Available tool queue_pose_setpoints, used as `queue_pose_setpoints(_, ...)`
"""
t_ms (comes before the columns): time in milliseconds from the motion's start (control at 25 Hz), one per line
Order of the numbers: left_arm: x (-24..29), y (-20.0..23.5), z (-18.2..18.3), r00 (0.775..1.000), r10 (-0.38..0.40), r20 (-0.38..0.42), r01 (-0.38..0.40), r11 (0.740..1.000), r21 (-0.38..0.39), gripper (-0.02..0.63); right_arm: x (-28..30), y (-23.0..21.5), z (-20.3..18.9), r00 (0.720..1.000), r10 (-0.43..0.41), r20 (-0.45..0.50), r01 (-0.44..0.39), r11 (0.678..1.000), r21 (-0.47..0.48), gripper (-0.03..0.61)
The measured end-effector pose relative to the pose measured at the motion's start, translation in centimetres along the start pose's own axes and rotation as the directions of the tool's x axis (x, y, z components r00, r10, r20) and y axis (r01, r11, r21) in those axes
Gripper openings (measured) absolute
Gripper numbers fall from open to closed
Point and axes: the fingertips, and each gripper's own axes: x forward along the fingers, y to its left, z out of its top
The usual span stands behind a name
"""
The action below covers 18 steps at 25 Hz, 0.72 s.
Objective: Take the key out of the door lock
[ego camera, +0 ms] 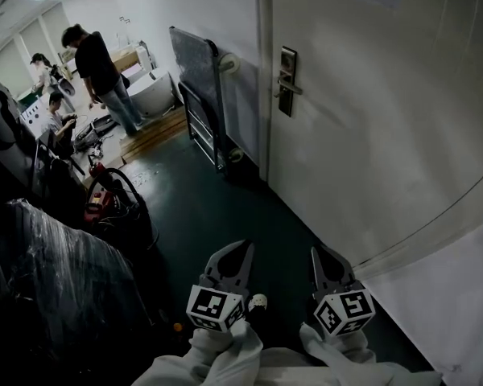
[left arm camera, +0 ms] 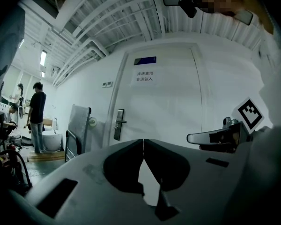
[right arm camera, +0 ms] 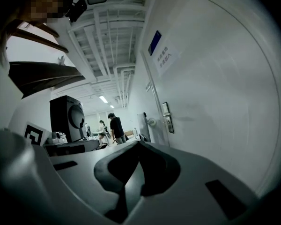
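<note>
GRIP: your left hand-held gripper (ego camera: pixel 243 252) and right hand-held gripper (ego camera: pixel 316 256) both closed, empty | TARGET: door lock (ego camera: pixel 286 81) well apart, up on the door (ego camera: pixel 370 119) — key too small to see | RISK: arriving with jaws closed, you'd bump the lever (ego camera: pixel 293 89) or skew the key — open 1 first

A door (ego camera: pixel 386 119) fills the right half of the head view. Its lock (ego camera: pixel 286 81) sits at the door's left edge, well ahead. Left of the door frame, a cart (ego camera: pixel 195 71) leans against the wall (ego camera: pixel 169 6). Beyond the cart, a tub (ego camera: pixel 151 92) stands by the same wall, with a pallet (ego camera: pixel 154 132) on the floor before it. A person (ego camera: pixel 101 75) stands just left of the tub, and two more people (ego camera: pixel 58 119) are farther left. A bundle (ego camera: pixel 56 280) lies at near left. At the bottom, the left gripper (ego camera: pixel 243 252) and right gripper (ego camera: pixel 316 257) are side by side beside the door, well short of the lock.
</note>
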Motion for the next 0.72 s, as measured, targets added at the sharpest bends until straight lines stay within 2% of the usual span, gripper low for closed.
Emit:
queue_pose_setpoints(320,4.1,5.4,0.3,1.0,-0.016,0.002,0.016,1.0,-0.002,0.014,6.5,-0.6,0.5,1.0,-0.013,0.002,0.013,1.0,0.009,0.052)
queue_pose_setpoints(720,7.7,8.8,0.5,0.999,-0.032,-0.015,0.032,0.999,0.004,0.014,12.3,-1.3,1.6,1.0,-0.014,-0.001,0.014,1.0,0.018,0.052)
